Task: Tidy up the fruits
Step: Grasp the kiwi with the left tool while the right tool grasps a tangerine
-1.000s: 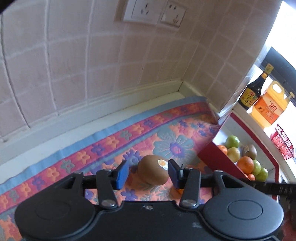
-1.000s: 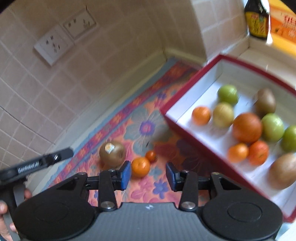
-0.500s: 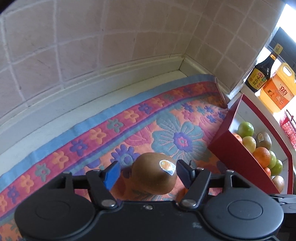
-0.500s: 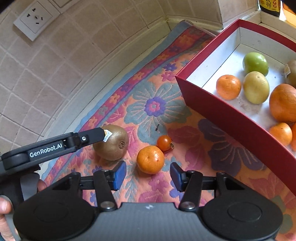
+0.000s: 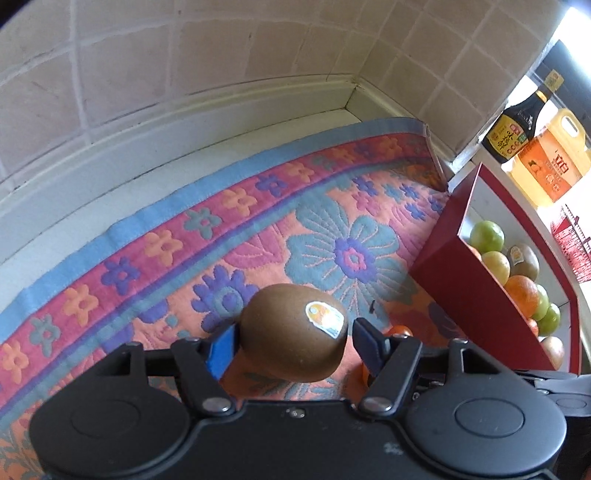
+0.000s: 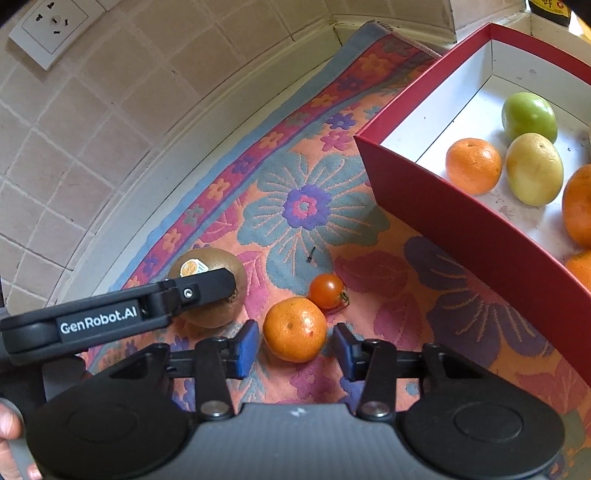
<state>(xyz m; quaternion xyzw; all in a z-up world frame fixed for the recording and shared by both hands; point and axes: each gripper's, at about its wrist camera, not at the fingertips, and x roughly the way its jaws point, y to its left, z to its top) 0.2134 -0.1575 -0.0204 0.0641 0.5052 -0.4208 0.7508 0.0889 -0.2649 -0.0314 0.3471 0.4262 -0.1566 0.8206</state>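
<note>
The left gripper [image 5: 291, 341] stands wide apart around a brown kiwi [image 5: 293, 332] that lies on the flowered mat [image 5: 221, 236]; its blue pads sit just beside the fruit's flanks, the left one close enough that contact cannot be told, the right one with a small gap, so the kiwi is between the jaws but not clamped. A sticker [image 5: 325, 318] shows on the kiwi's upper side. The right gripper [image 6: 293, 347] has its jaws closing, with a mandarin [image 6: 294, 329] between them and narrow gaps on both sides, so neither pad presses on it. A cherry tomato [image 6: 327, 291] touches the mandarin's far side. Left of these, seen from the right wrist, the left gripper's dark finger crosses in front of the kiwi [image 6: 212, 291]. Farther out, to the right, stands a red box [image 6: 461, 221] with a white inside, holding oranges, a green fruit [image 6: 529, 115] and a yellow fruit [image 6: 533, 169]. Behind the box stand a dark sauce bottle [image 5: 517, 125] and an orange oil jug [image 5: 554, 158]. A tiled wall bounds the counter, with a socket [image 6: 51, 29] on it.
</note>
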